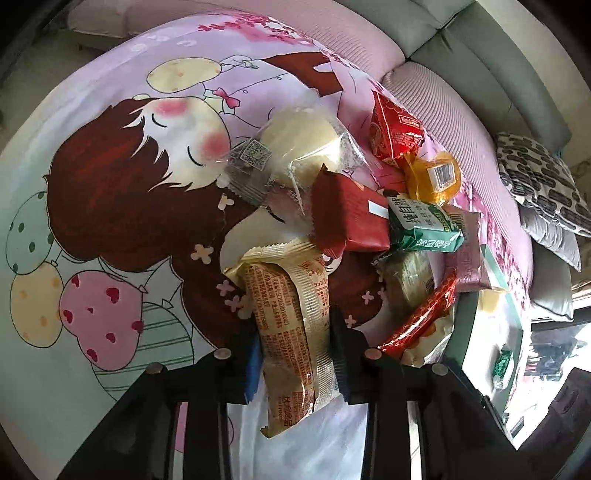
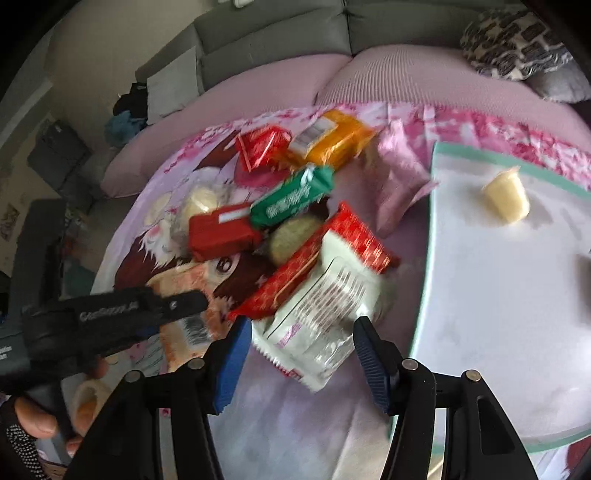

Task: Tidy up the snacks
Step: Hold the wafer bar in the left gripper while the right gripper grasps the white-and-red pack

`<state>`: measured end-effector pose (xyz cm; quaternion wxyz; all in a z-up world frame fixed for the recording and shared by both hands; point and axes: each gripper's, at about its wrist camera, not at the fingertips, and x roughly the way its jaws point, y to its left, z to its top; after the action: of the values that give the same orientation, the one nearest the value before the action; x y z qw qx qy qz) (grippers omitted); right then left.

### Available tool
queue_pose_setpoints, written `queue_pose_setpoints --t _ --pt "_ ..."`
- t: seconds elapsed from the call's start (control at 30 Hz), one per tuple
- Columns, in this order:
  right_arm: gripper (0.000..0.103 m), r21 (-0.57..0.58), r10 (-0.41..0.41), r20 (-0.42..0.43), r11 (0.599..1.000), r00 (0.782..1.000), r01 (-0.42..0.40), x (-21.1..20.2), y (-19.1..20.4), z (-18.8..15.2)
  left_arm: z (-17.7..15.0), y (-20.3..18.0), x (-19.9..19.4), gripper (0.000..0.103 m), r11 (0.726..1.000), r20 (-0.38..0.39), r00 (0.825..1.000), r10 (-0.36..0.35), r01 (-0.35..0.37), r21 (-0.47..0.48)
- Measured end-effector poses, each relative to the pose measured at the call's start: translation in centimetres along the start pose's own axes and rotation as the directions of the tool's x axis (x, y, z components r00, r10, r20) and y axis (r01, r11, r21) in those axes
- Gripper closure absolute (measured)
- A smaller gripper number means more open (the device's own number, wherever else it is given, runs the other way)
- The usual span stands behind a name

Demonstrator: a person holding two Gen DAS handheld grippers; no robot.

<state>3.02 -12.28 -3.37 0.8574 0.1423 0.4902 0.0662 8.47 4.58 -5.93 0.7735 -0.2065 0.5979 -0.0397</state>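
Observation:
A pile of wrapped snacks lies on a cartoon-print cloth (image 1: 110, 192). My left gripper (image 1: 295, 354) is shut on a long beige snack packet (image 1: 291, 332). Behind it lie a dark red packet (image 1: 347, 214), a green packet (image 1: 421, 225), a clear bag of pale buns (image 1: 299, 144), a bright red packet (image 1: 395, 129) and an orange packet (image 1: 436, 177). My right gripper (image 2: 299, 362) is open around a red-and-white packet (image 2: 321, 302); I cannot tell if the pads touch it. A white tray with a green rim (image 2: 498, 295) lies to the right and holds a pale jelly cup (image 2: 506, 197).
The cloth covers a pink ribbed cushion (image 2: 406, 77) in front of a grey sofa (image 2: 277, 33). A patterned pillow (image 2: 513, 40) lies at the back right. A pink packet (image 2: 399, 177) lies by the tray's left edge. The left gripper's body (image 2: 110, 314) shows in the right wrist view.

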Motion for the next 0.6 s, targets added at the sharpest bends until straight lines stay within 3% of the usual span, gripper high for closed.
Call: queue_pose_setpoints --t 0.17,0.27,0.43,0.6 --pt "0.042 -0.093 -0.068 0.066 0.993 0.996 0.074 0.1 0.5 1.5 0.0 1.1 0.1 0.069 1.000 -0.014 1.000 -0.019 0.019 -0.014" --pt "0.042 -0.132 -0.036 0.076 0.990 0.997 0.046 0.8 0.7 2.1 -0.1 1.2 0.0 0.069 1.000 -0.013 1.000 -0.020 0.019 -0.009" --pt "0.040 -0.120 -0.014 0.011 0.993 1.000 0.016 2.3 0.2 2.0 -0.1 1.7 -0.6 0.069 1.000 -0.011 1.000 -0.022 0.022 -0.012" --pt "0.039 -0.034 0.033 -0.039 0.999 0.999 -0.035 2.2 -0.9 1.1 -0.2 1.6 -0.5 0.069 0.999 -0.017 0.999 -0.030 0.029 -0.015"
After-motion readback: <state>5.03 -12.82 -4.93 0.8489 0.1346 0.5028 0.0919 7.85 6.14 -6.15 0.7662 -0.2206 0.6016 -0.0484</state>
